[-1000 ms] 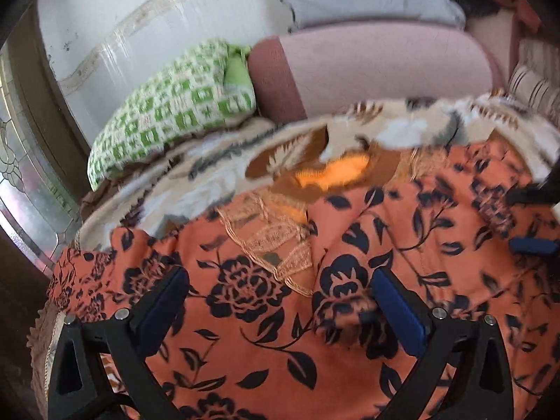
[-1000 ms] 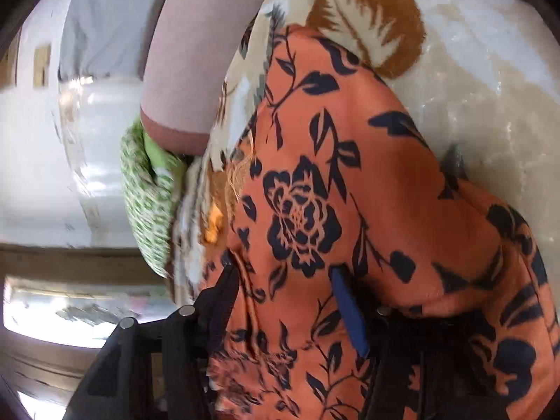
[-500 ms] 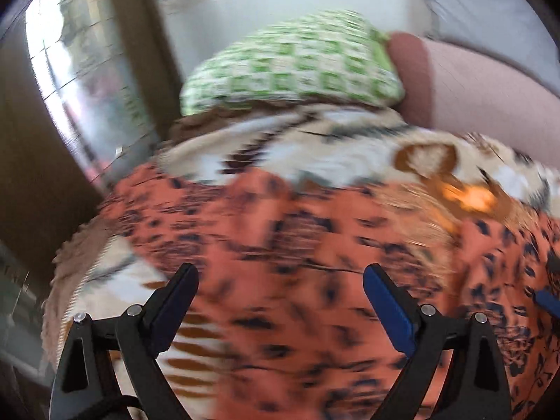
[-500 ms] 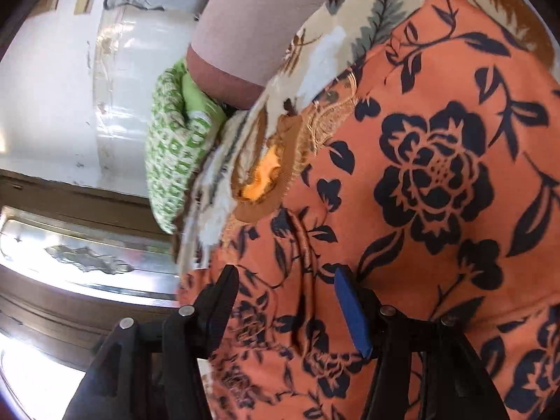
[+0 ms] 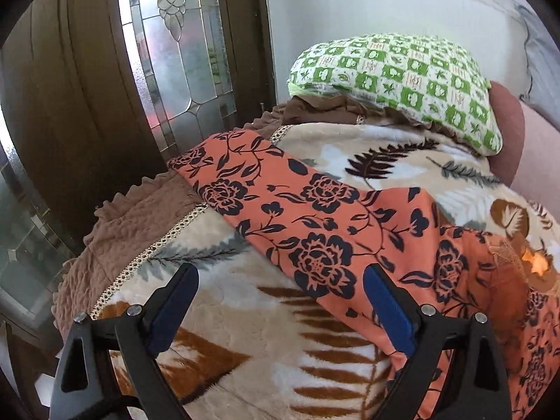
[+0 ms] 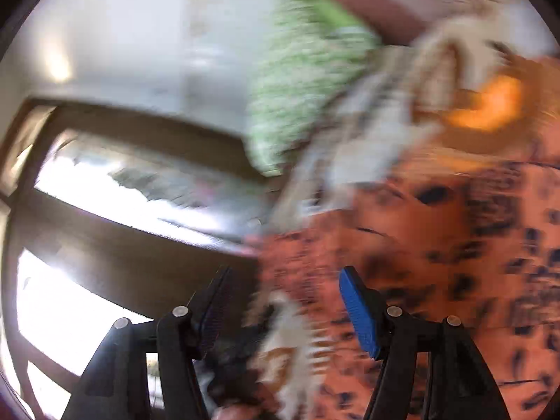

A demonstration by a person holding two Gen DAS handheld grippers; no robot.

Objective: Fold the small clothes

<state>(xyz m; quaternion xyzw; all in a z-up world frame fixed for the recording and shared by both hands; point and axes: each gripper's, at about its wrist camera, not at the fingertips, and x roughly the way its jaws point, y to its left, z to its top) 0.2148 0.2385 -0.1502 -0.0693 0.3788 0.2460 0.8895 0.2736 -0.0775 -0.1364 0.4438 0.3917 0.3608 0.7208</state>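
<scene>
An orange garment with black flowers (image 5: 315,217) lies spread on a leaf-patterned blanket (image 5: 238,318). One narrow end reaches toward the bed's far left edge. My left gripper (image 5: 280,273) is open just above the garment's near edge and grips nothing. The right wrist view is badly blurred. In it the same orange garment (image 6: 437,262) fills the right side. My right gripper (image 6: 286,274) is opening over its left edge, with blurred cloth between the blue pads (image 6: 357,311) but not pressed by them.
A green-checked pillow (image 5: 395,80) lies at the head of the bed beside a pink bolster (image 5: 535,147). A brown quilted bedcover (image 5: 115,231) trims the left edge. Beyond it stands a dark wooden door with patterned glass (image 5: 175,52).
Both views have swung left toward the door and the bed's edge. The left gripper has come off the middle of the garment to its near edge. The right jaws stand wider apart.
</scene>
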